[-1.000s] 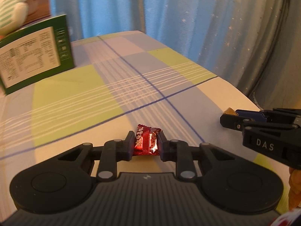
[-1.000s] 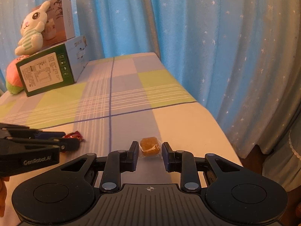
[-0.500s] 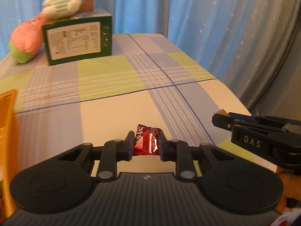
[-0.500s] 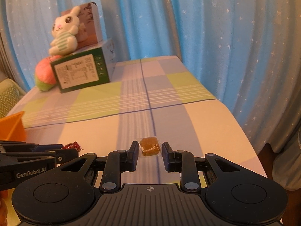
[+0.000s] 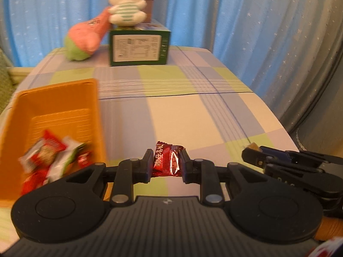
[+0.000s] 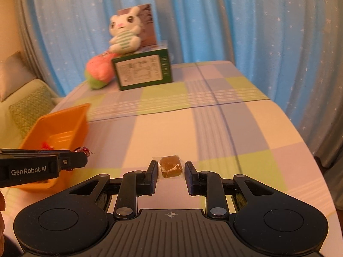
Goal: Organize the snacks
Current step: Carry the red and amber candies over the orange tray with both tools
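A: Holding what, up close?

B: Left gripper (image 5: 166, 166) pinching a red candy packet (image 5: 167, 160), fingers (image 5: 147, 165) nearly closed, pads pressed on both sides. Right gripper (image 6: 171, 170) clamped on a brown candy in clear wrap (image 6: 170, 166), fingers a bit wider, touching the wrap edges.

A: Going where?

B: Into the orange bin (image 5: 94, 98), at ten o'clock from the left gripper, with other snack packs (image 5: 50, 156) already inside. Better to carry over the rim first, go low, then let go. One candy at a time, no bumping.

A: And far back?

B: Green box (image 5: 139, 48) at twelve o'clock, plush bunny (image 5: 126, 2) on top, blue curtain (image 5: 235, 10) behind.
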`<state>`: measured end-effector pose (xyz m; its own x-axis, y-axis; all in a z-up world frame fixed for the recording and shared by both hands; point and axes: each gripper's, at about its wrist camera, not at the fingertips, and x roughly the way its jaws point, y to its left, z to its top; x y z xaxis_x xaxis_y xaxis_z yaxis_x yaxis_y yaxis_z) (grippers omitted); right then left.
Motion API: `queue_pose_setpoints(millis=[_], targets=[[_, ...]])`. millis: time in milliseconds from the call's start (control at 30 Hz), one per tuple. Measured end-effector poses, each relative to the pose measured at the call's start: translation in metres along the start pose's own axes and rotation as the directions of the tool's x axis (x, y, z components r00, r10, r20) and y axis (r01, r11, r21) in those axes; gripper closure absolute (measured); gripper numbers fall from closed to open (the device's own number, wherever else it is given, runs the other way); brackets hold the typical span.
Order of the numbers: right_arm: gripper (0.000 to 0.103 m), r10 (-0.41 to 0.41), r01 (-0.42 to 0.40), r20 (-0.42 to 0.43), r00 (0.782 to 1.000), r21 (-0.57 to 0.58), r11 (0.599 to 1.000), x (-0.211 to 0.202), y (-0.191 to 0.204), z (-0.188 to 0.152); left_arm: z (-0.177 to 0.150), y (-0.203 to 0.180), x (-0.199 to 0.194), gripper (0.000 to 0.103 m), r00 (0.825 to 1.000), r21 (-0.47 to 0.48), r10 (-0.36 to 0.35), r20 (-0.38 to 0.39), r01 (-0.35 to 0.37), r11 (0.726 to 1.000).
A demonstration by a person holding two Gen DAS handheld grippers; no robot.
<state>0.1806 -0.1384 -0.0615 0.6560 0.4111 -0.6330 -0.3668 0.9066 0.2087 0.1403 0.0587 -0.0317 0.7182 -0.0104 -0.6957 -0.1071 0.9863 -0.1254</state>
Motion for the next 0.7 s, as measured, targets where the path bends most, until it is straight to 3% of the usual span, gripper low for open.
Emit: queue_pose_setpoints(millis=[300, 700], targets=[[0.076, 0.056, -0.056, 0.015, 0.998, -0.054, 0.997, -0.035, 0.056, -0.007, -0.013, 0.044, -0.061, 0.080, 0.997, -0.047, 0.072, 0.034, -0.070, 0.996], [0.076, 0.139, -0.137, 0.008, 0.990, -0.142, 0.980, -0.045, 0.118, -0.005, -0.028, 0.088, -0.104, 0.080, 0.989, -0.113, 0.137, 0.057, -0.130, 0.985]])
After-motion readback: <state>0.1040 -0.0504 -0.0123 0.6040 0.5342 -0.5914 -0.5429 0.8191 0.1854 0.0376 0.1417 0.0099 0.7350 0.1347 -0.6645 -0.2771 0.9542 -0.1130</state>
